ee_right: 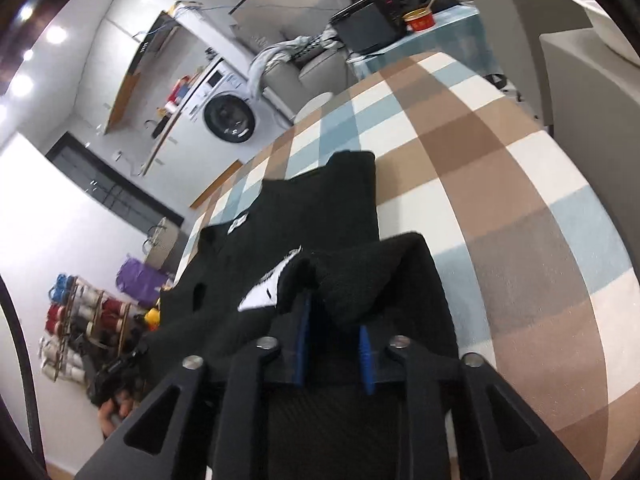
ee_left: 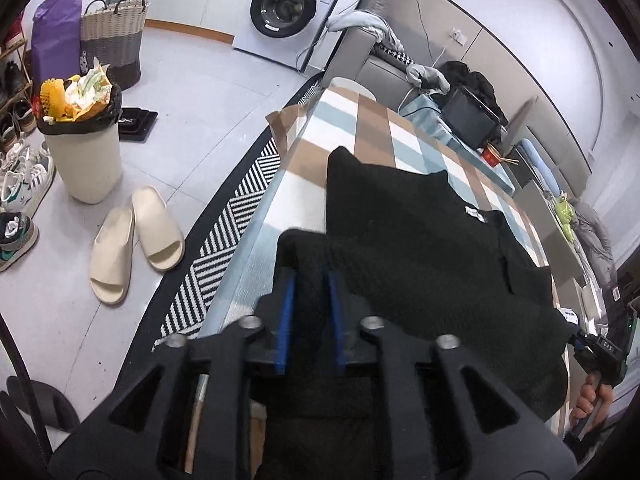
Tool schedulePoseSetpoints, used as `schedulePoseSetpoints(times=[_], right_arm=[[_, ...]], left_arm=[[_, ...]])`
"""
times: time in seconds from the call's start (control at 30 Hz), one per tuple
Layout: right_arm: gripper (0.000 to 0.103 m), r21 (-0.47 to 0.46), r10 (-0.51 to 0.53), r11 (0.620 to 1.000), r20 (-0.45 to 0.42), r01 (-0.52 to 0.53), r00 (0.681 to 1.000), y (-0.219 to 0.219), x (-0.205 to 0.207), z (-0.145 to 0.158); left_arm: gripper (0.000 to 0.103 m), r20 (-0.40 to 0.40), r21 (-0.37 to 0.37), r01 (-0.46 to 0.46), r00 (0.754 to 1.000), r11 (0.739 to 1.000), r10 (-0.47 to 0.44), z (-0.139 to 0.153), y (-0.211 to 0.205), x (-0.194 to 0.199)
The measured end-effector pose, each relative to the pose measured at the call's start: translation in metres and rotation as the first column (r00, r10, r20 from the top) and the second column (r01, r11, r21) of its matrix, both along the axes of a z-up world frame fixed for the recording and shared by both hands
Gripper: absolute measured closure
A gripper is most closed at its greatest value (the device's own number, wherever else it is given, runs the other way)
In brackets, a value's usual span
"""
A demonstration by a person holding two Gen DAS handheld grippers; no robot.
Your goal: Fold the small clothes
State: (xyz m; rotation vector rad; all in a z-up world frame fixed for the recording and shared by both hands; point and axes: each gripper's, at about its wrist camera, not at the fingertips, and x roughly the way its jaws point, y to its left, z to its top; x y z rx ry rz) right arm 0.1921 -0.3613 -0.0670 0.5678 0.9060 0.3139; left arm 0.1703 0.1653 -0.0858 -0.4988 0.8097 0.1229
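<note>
A black knitted garment (ee_left: 420,240) (ee_right: 320,208) lies on the table's brown, blue and white checked cloth (ee_left: 360,120) (ee_right: 500,160). Its near edge is lifted and folded towards the far side. One corner of that edge drapes over my left gripper (ee_left: 311,276), with black knit lying between the slightly parted blue pads (ee_left: 286,320). The other corner, with a white tag (ee_right: 264,292), hangs over my right gripper (ee_right: 334,312), whose blue pads (ee_right: 366,360) stand a little apart without pinching it. A small white neck label (ee_left: 476,214) shows on the flat part.
Left of the table on the floor are a striped rug (ee_left: 240,208), cream slippers (ee_left: 132,240) and a full waste bin (ee_left: 84,160). A washing machine (ee_left: 284,8) stands at the back. A black box (ee_left: 472,116) and a red bowl (ee_right: 420,20) sit beyond the table.
</note>
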Motion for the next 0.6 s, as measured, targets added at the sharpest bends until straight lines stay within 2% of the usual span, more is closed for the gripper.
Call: schedulePoseSetpoints(times=[0.07,0.1,0.2,0.33,0.37,0.4,0.43,0.47,0.5,0.57,0.6], right_arm=[[0.068,0.002,0.029,1.0,0.015,-0.029,0.999,-0.001,-0.005,-0.001],[0.059,0.002,0.045,0.999,0.021,-0.045,0.999,0.0,-0.006,-0.001],[0.05,-0.021,0.093,0.995,0.043,-0.093,0.995,0.004,-0.008,0.001],[0.049,-0.128,0.118,0.986,0.051,-0.11,0.992,0.01,-0.007,-0.001],[0.049,-0.143,0.109,0.985,0.059,-0.1,0.992,0.01,-0.006,-0.002],[0.059,-0.149,0.102,0.985,0.059,-0.092,0.993,0.01,-0.003,-0.004],[0.08,-0.151,0.096,0.985,0.06,-0.086,0.994,0.011,0.0,-0.004],[0.086,-0.148,0.094,0.985,0.063,-0.084,0.994,0.011,0.003,-0.001],[0.086,-0.123,0.093,0.989,0.076,-0.083,0.993,0.011,0.005,0.002],[0.086,-0.016,0.066,0.998,0.12,-0.064,0.991,0.003,0.01,0.011],[0.08,0.002,0.033,0.999,0.121,-0.034,0.992,-0.002,0.013,0.015]], left_arm=[[0.065,-0.003,0.001,-0.003,1.0,1.0,0.003,-0.005,0.0,-0.005],[0.062,-0.005,0.006,-0.008,1.0,1.0,0.008,-0.007,-0.001,-0.007],[0.06,-0.016,-0.001,-0.016,1.0,1.0,0.016,-0.01,0.0,-0.019],[0.06,0.003,0.013,-0.015,1.0,1.0,0.015,-0.008,-0.003,-0.034],[0.064,0.005,0.016,-0.008,1.0,1.0,0.008,-0.008,-0.004,-0.035],[0.069,0.012,0.018,-0.002,1.0,1.0,0.001,-0.005,-0.005,-0.036],[0.077,0.02,0.024,0.001,1.0,1.0,-0.002,-0.002,-0.006,-0.037],[0.079,0.031,0.031,0.003,1.0,1.0,-0.004,0.001,-0.007,-0.038],[0.079,0.042,0.038,-0.002,0.999,0.999,0.0,0.005,-0.006,-0.038],[0.079,0.045,0.047,-0.021,0.999,0.999,0.019,0.01,-0.005,-0.036],[0.079,0.035,0.058,-0.043,0.999,0.997,0.041,0.011,-0.003,-0.034]])
